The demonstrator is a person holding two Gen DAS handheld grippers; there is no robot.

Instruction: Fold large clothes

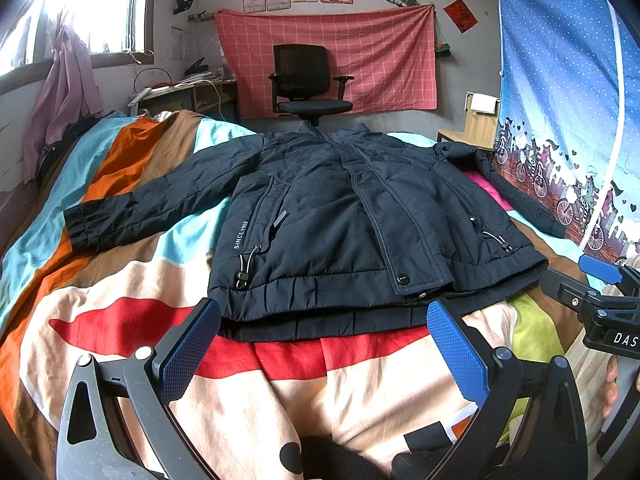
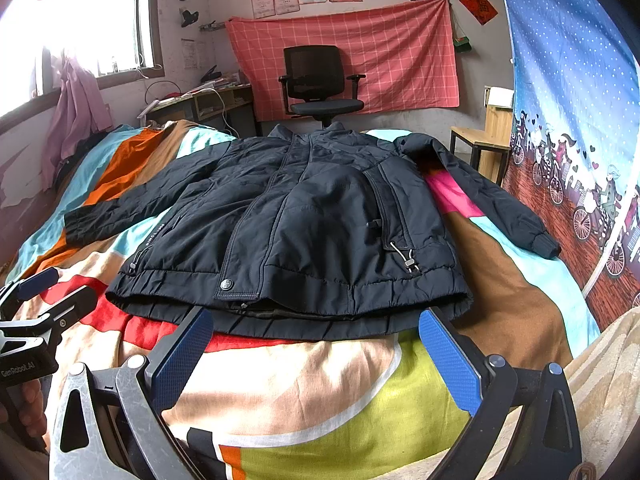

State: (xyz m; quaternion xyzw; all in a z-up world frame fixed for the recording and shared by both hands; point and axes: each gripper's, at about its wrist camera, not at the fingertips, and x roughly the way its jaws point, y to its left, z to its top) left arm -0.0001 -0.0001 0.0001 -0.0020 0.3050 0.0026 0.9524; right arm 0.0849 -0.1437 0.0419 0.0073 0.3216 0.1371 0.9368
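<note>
A dark navy padded jacket (image 1: 340, 216) lies flat and face up on the bed, zipped, collar at the far end, both sleeves spread out sideways. In the right wrist view the same jacket (image 2: 296, 220) fills the middle. My left gripper (image 1: 324, 320) hovers open just short of the hem, blue pads wide apart, nothing between them. My right gripper (image 2: 316, 332) is open too, at the hem's right part, holding nothing. Each gripper shows at the edge of the other's view: the right gripper (image 1: 600, 280) and the left gripper (image 2: 36, 292).
A colourful patchwork bedspread (image 1: 120, 280) covers the bed. Beyond the bed stand a black office chair (image 1: 308, 80), a cluttered desk (image 1: 188, 92) under a window, and a wooden stool (image 1: 476, 128). A blue printed curtain (image 1: 560, 120) hangs along the right side.
</note>
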